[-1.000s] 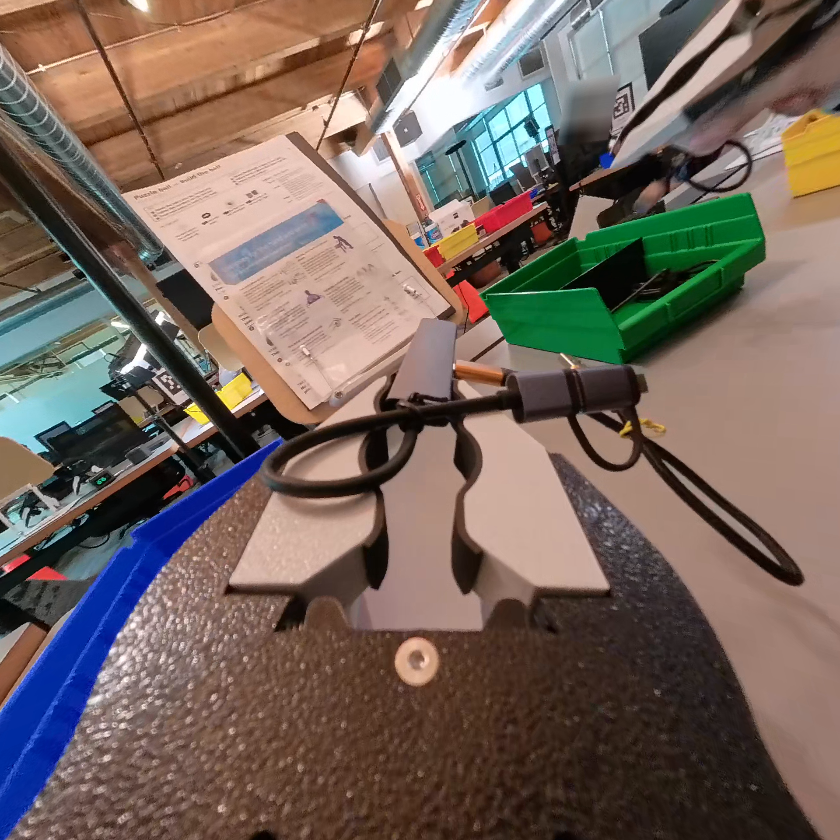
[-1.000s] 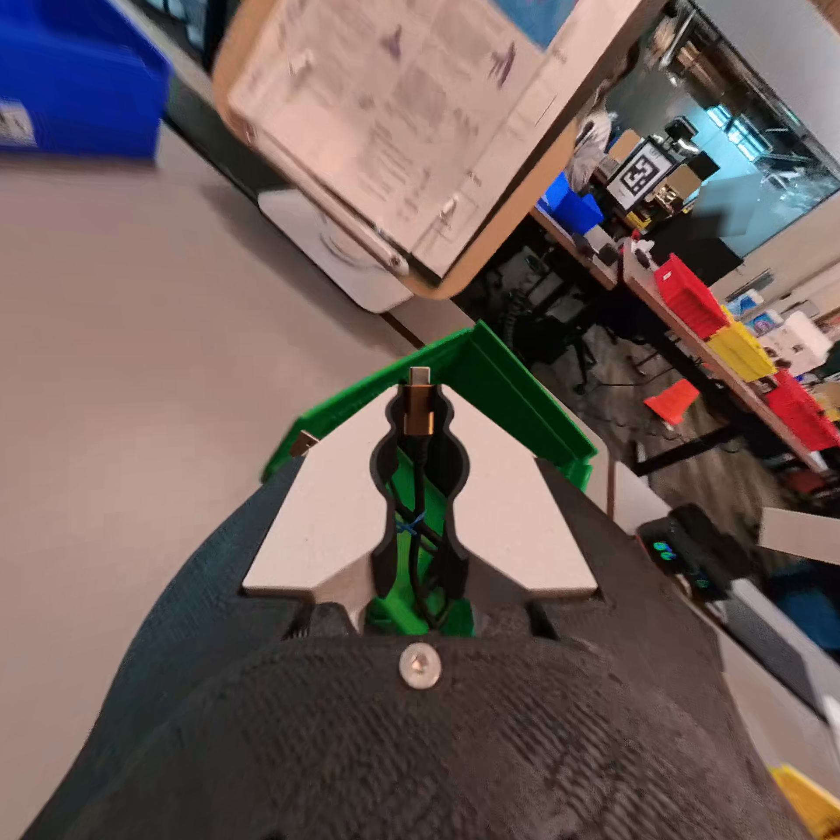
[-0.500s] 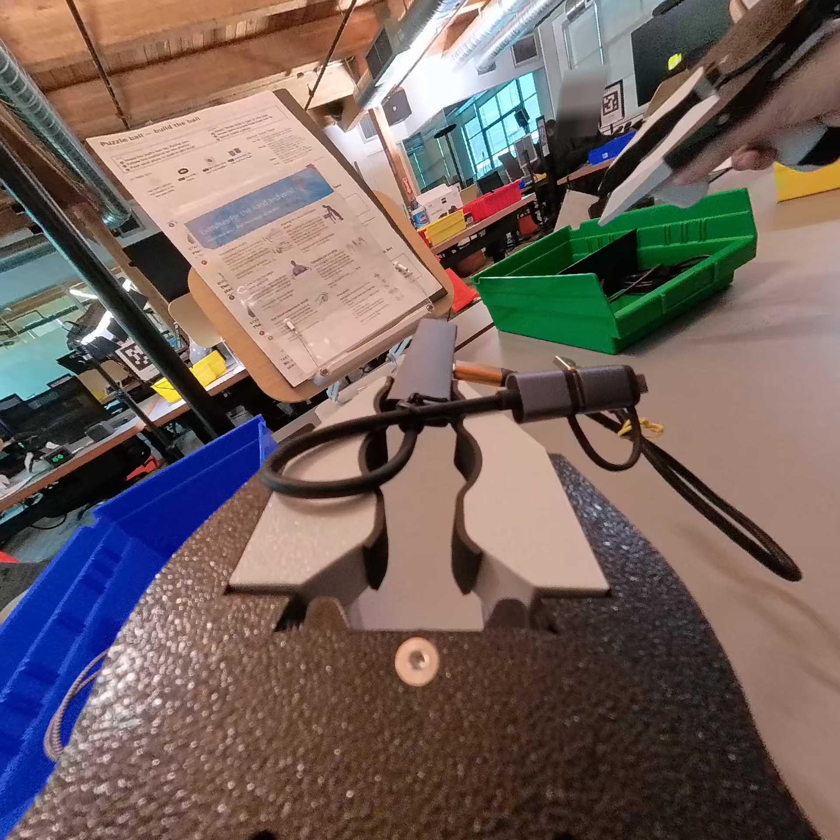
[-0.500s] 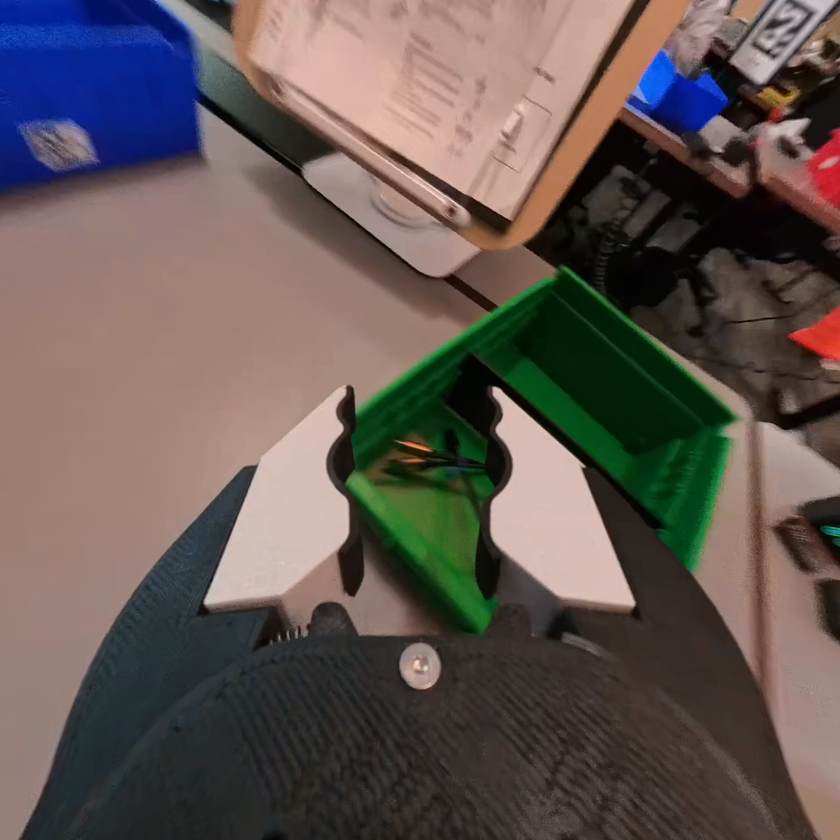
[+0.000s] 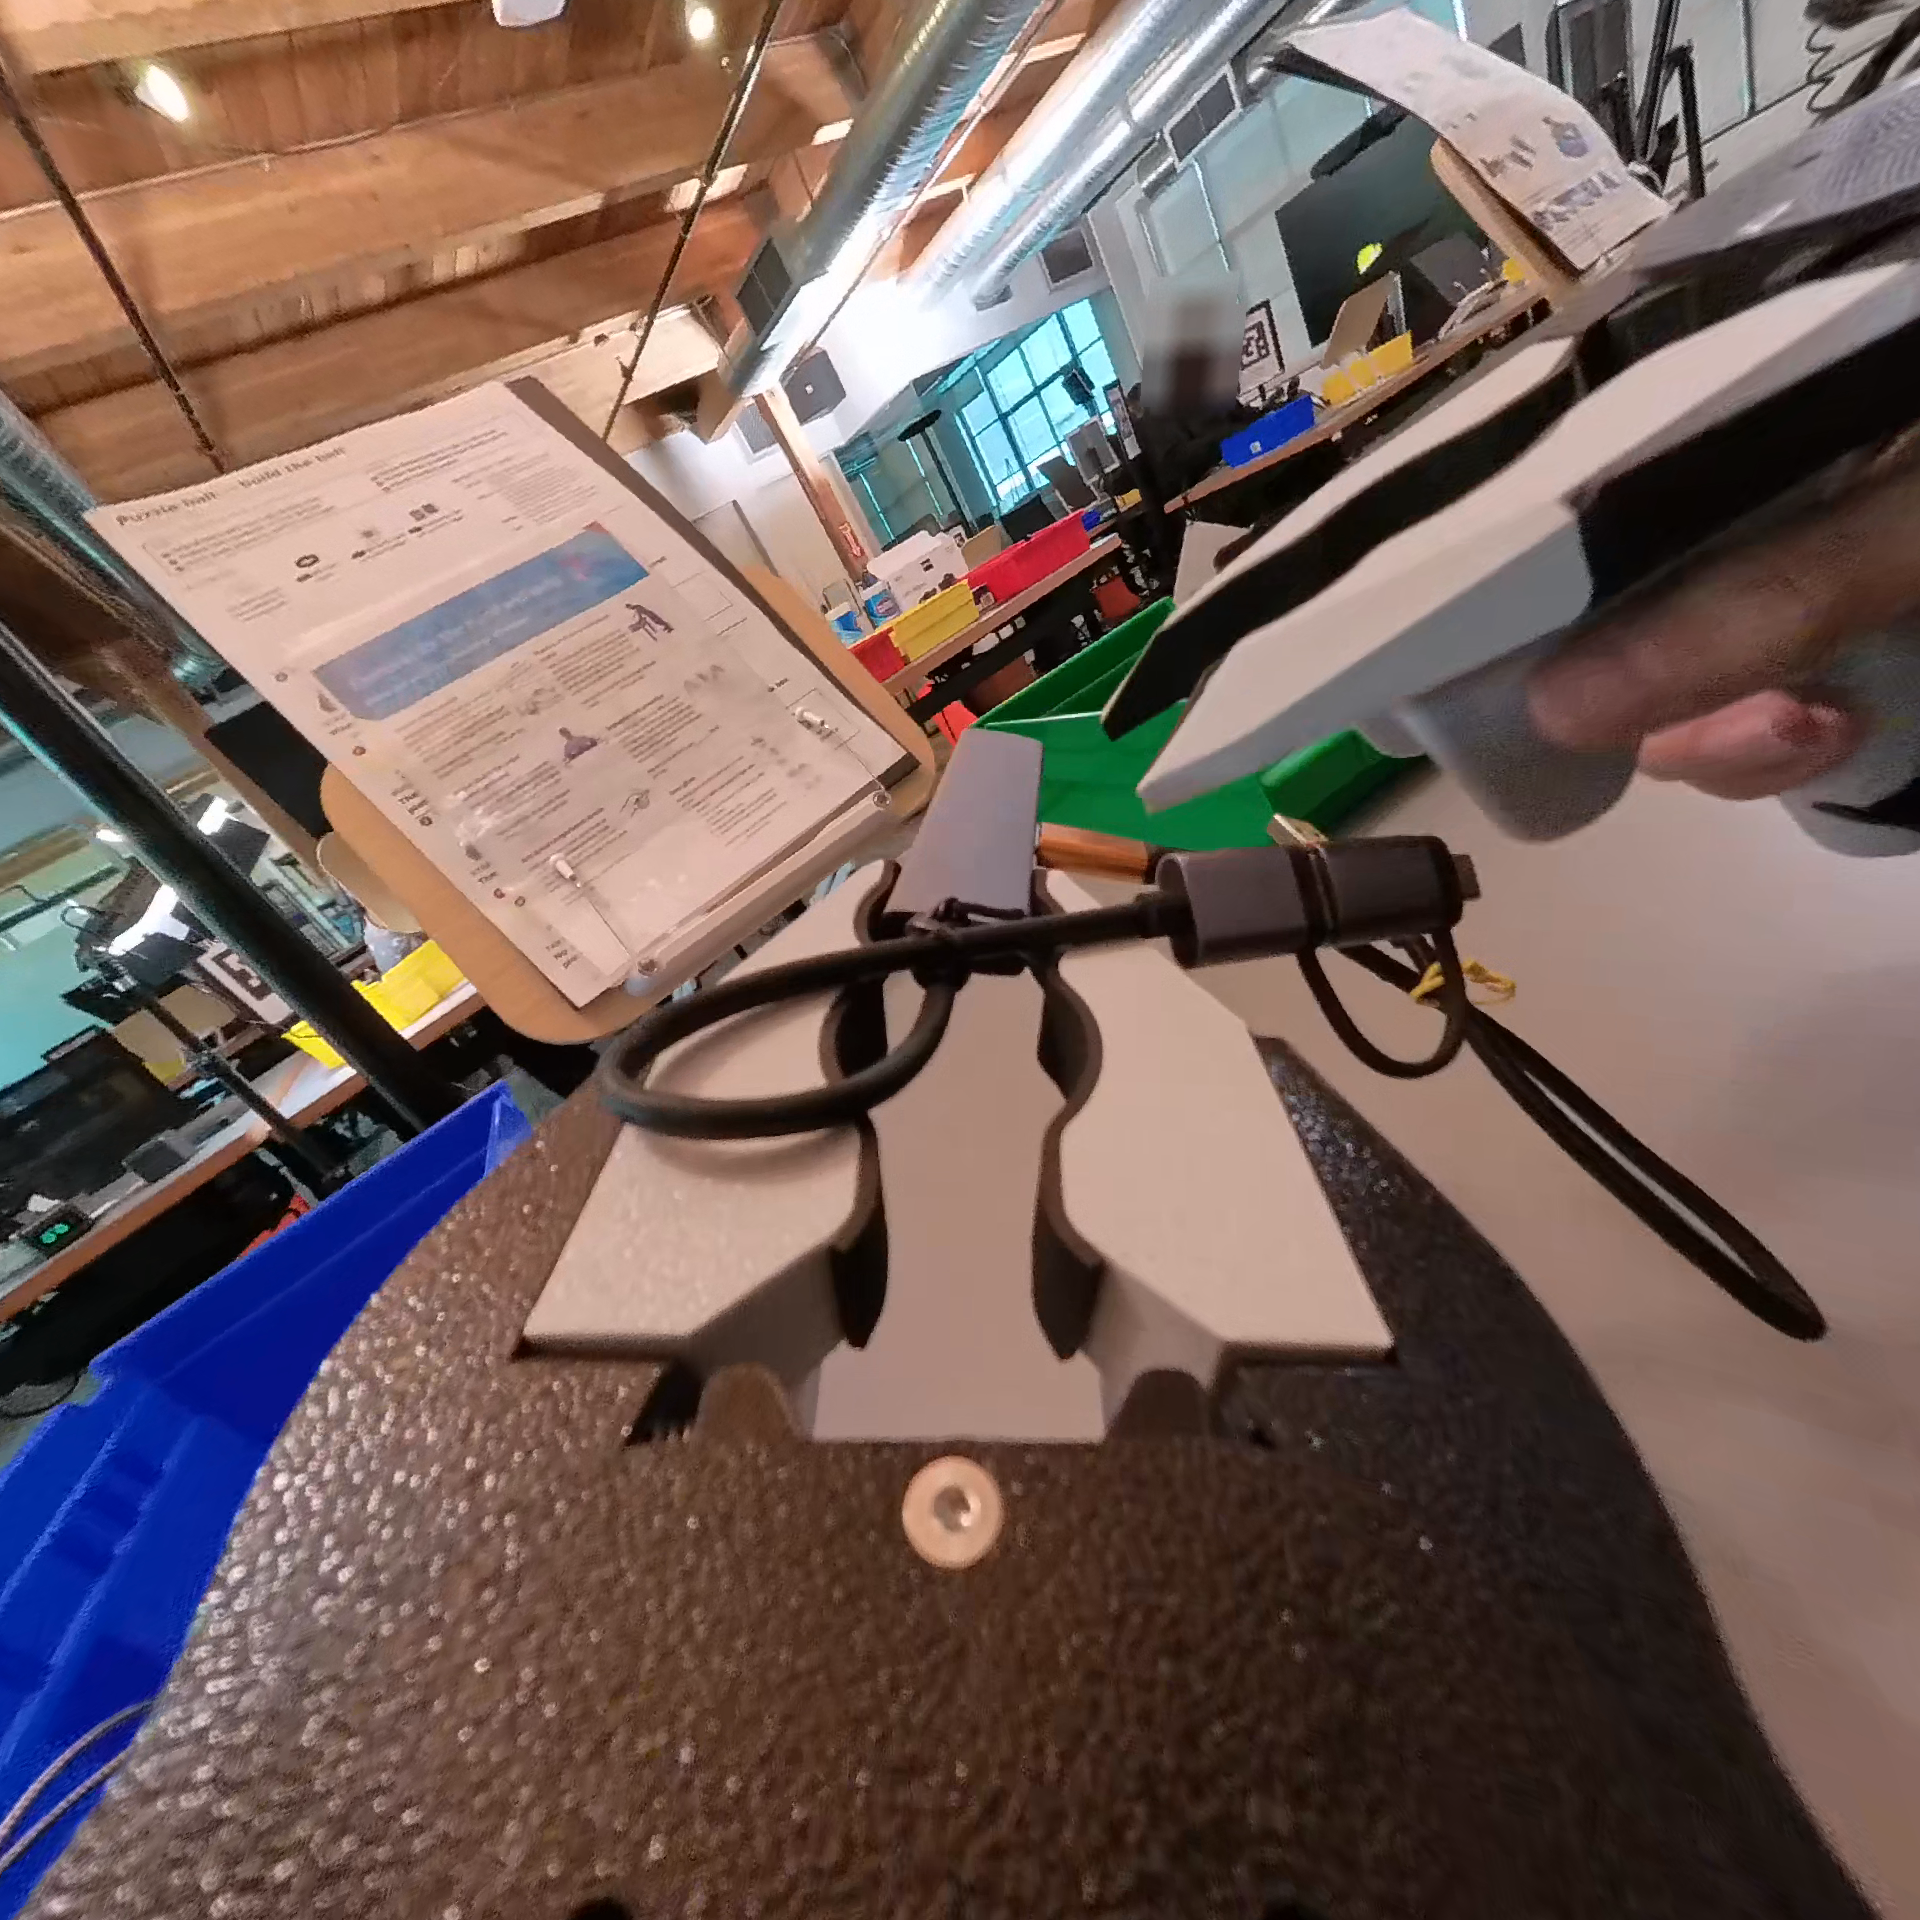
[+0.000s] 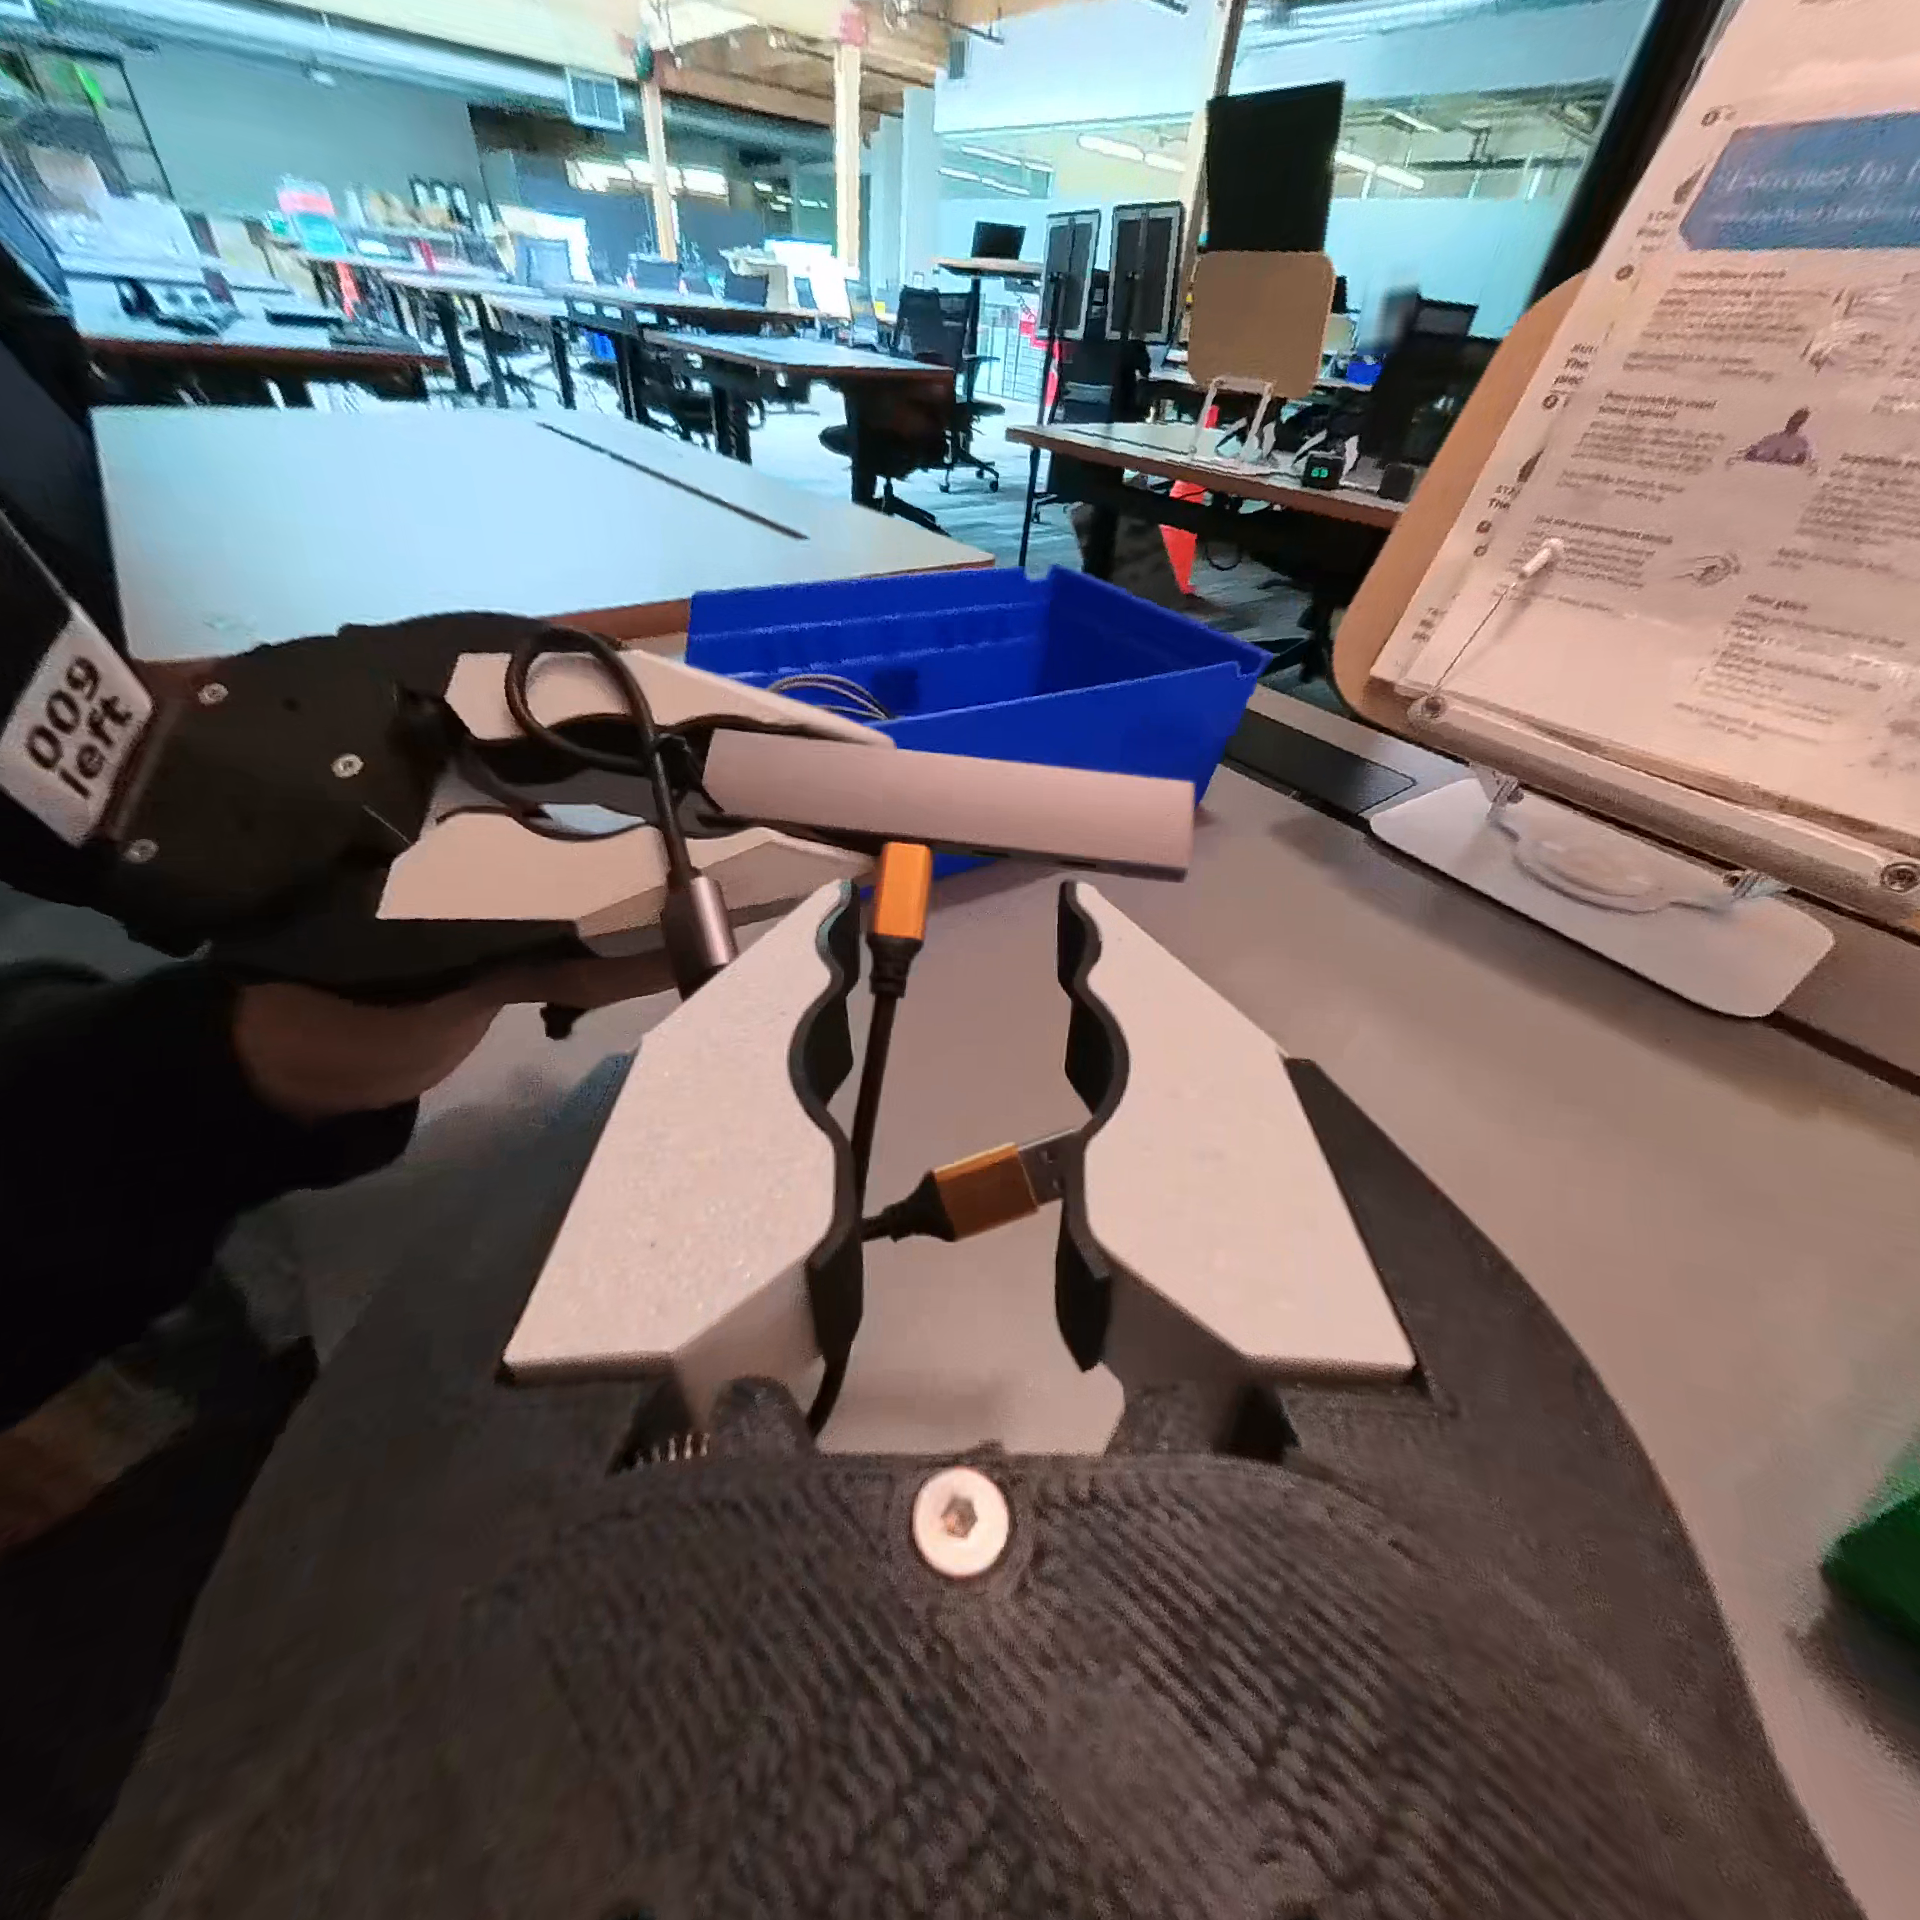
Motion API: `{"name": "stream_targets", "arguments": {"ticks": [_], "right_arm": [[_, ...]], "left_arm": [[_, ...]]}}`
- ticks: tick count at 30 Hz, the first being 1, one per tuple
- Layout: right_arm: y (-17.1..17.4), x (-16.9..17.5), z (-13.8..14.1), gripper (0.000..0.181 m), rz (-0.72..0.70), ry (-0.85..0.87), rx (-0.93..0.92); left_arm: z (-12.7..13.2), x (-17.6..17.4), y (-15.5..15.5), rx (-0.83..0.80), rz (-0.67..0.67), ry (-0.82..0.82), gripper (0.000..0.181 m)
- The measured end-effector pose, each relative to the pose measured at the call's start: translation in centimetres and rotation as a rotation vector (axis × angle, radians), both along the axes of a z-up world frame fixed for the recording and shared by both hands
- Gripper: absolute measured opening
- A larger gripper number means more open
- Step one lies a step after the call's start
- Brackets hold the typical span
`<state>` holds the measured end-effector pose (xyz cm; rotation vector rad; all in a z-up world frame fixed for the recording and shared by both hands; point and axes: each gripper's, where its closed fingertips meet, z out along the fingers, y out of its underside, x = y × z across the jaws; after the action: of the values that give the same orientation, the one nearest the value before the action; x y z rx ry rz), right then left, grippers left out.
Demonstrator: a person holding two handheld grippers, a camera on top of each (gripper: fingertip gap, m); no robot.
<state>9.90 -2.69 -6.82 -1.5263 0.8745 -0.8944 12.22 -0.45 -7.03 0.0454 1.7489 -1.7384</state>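
- Two grips to report: the left gripper (image 5: 961, 914) has its jaws pressed together on a slim grey rectangular hub (image 5: 977, 821), held in the air above the grey bench (image 5: 1714, 1039). The right gripper (image 6: 951, 904) has its jaws spread and is pinching nothing.
- A black cable with orange metal plugs (image 6: 878, 1039) hangs from the hub's side. One plug is seated in the hub. The other orange plug (image 6: 997, 1190) dangles loose in the gap between my right jaws. I cannot tell whether the cord touches the inner edge of the right gripper's left finger.
- Risk one: if I close the right jaws from here, they could catch the thin cord or the loose plug at an angle. A tug on the cord could then pull the seated plug out of the hub or bend it.
- Risk two: the left jaws hold only the hub's rear end, so most of its length sticks out. I judge that a sideways push would pivot the hub in the grip or slip it out onto the bench.
- Risk three: the hub's own short black lead, ending in a dark grey plug (image 5: 1320, 899), loops over the left finger. It could snag the right gripper, which is very close.
- Risk four: the blue plastic bin (image 6: 1039, 665) sits just behind the hub. The green plastic bin (image 5: 1101, 769) and the wooden stand holding a printed sheet (image 6: 1714, 468) are also near, so a wide swing could knock any of them.
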Motion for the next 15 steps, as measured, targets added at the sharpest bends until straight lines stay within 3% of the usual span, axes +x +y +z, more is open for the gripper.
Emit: {"name": "stream_targets", "arguments": {"ticks": [8,15], "right_arm": [[0.6,0.2,-1.6,0.011,-0.009,-0.027,0.025],[0.7,0.1,-1.5,0.011,-0.038,-0.104,-0.069]], "left_arm": [[-0.6,-0.6,-1.1,-0.027,0.003,0.043,0.022],[-0.6,-0.6,-1.1,-0.034,-0.007,0.046,0.023]]}}
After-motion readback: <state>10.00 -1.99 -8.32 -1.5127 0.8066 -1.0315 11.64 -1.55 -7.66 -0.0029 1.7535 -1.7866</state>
